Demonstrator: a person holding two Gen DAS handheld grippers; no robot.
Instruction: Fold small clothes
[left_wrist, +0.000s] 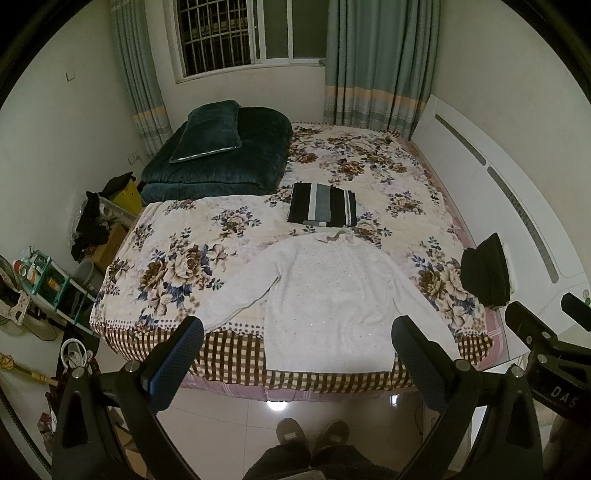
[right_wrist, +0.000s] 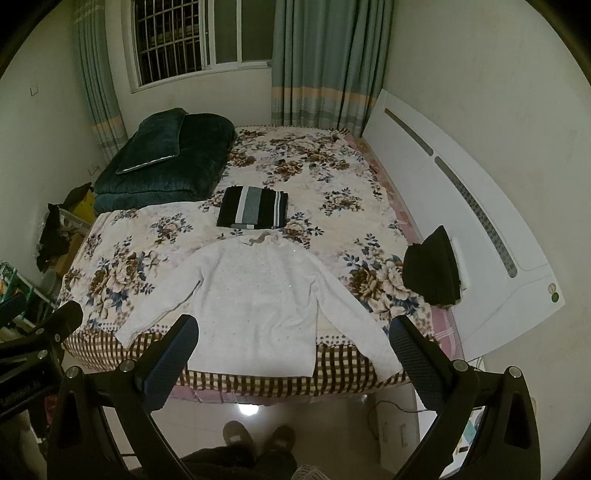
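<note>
Bed (left_wrist: 369, 158) with floral cover; barred window (left_wrist: 236, 33) and green curtains (left_wrist: 373, 62) behind it, white headboard (left_wrist: 498, 177) right, glossy tile floor (left_wrist: 229, 424) in front.

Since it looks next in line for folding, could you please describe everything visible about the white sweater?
The white sweater is a soft-looking long-sleeved knit with tiny sparkly dots. It lies flat and unfolded on the floral bedspread, collar toward the window, sleeves angled outward, hem overhanging the bed's near edge. Neither gripper touches it.
</note>
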